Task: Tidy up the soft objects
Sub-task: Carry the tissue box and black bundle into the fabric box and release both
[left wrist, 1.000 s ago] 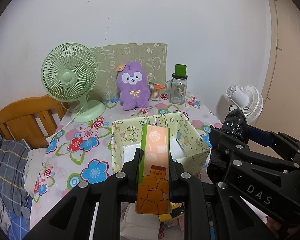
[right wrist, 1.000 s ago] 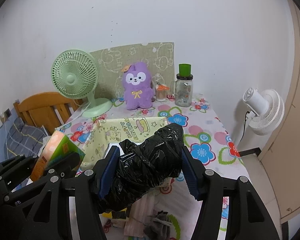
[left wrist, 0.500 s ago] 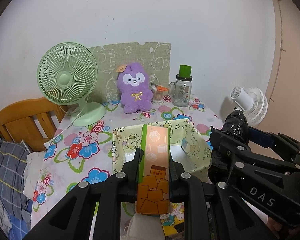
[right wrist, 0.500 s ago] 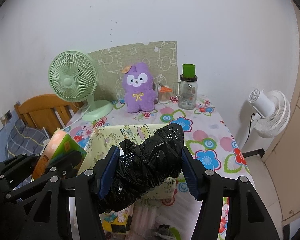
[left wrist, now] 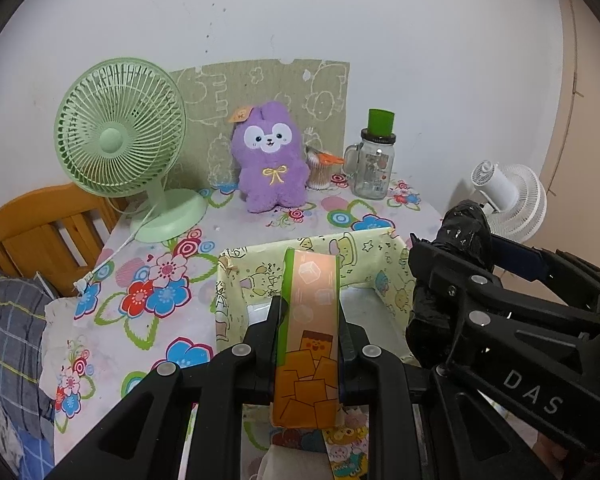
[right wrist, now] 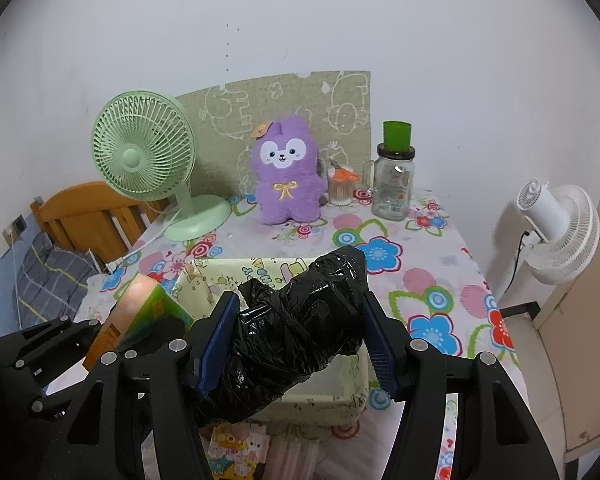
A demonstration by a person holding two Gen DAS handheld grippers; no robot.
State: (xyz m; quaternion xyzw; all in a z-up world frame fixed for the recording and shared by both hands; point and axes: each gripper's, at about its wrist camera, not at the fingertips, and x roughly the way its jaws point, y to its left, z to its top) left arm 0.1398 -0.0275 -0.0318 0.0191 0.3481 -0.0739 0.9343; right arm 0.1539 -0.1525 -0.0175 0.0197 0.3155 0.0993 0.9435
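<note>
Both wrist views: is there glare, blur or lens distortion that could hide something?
Left wrist view: sharp, black fisheye corners, wall edge at right bowed; a pale sheen washes out the top of the orange pack. Right wrist view: also sharp, with small glints on the black bag; the door frame at right curves; even, soft light, no hard shadows.

A table covered by a white cloth printed with bright red, blue and pink flowers [right wrist: 432, 280] carries everything. Along its far edge, against the wall, stand a pale green desk fan on a round base [left wrist: 120, 148], a green cartoon-printed board leaning upright [left wrist: 324, 88], a purple plush rabbit with a yellow bow [left wrist: 272, 164], a small container of cotton swabs [right wrist: 340, 190] and a clear glass handled jar with a green cap [left wrist: 374, 164]. Nearer the cameras sits an open pale yellow fabric box with cartoon prints [left wrist: 384, 264], and small printed packets [right wrist: 236, 444] lie just in front of it.
</note>
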